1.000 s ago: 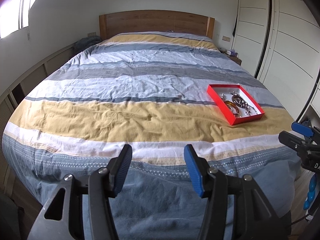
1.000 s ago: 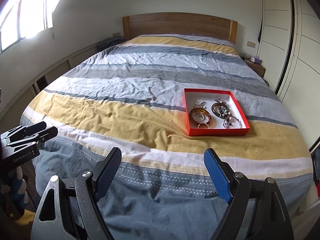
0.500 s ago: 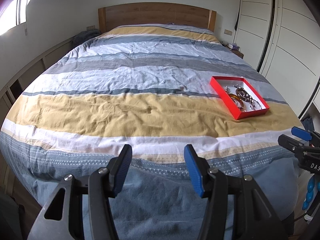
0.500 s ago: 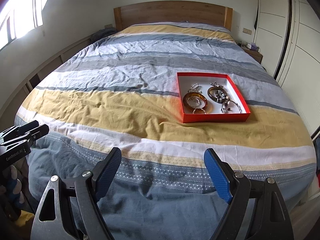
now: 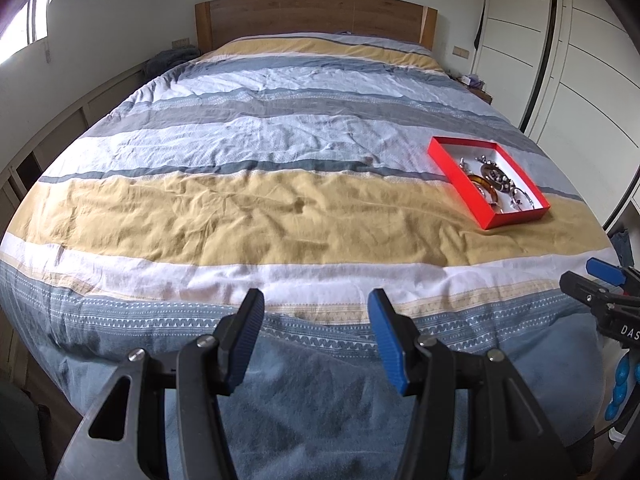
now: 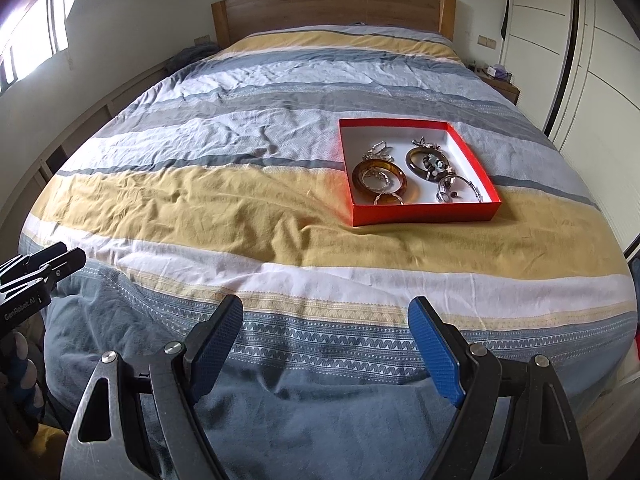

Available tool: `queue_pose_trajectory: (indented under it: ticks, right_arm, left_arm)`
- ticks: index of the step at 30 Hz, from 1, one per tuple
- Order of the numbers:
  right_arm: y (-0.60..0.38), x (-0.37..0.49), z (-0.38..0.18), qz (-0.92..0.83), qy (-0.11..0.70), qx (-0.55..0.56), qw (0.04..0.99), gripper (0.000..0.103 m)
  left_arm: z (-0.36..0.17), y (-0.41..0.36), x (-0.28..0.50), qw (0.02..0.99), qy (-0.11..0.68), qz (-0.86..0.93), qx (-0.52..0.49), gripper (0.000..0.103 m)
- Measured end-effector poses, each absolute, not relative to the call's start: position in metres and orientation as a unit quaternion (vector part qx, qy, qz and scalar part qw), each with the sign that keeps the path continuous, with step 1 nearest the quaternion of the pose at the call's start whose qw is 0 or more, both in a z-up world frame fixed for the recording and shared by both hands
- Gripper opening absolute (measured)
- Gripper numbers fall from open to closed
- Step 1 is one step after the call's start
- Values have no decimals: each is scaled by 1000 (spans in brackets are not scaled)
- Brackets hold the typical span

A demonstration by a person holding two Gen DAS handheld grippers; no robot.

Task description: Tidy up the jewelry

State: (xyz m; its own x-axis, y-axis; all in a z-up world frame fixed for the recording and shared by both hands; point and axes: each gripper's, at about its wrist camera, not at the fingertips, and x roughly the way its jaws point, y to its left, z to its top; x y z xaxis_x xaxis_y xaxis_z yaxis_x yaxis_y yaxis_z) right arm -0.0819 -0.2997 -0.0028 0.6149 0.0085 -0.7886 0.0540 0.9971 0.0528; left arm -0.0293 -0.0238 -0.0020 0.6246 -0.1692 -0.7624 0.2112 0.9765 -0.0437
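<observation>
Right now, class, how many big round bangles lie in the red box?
2: an amber bangle front left, a darker bangle right of it, behind. Tangled chains may hide more.

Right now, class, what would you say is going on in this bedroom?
A person holds two grippers over the foot of a striped bed, about to sort jewelry. The left gripper and right gripper are both open and empty, touching nothing. A red box sits on the yellow stripe toward the right side of the bed, holding an amber bangle, a darker bangle and some silver pieces tangled together. Nothing has been taken out yet.
</observation>
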Motion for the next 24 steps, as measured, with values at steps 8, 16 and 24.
queue_pose_trajectory:
  ticks: [8, 16, 24]
  right_arm:
    - [-306, -75, -13, -16, 450, 42, 892, 84]
    - [-309, -67, -25, -20, 464, 46, 885, 84]
    - [-310, -61, -34, -21, 476, 46, 878, 84]
  left_arm:
    - [-11, -27, -22, 895, 433, -105, 29, 52]
    - [-19, -28, -13, 890, 444, -103, 29, 52]
    - [-29, -29, -5, 884, 455, -101, 33, 52]
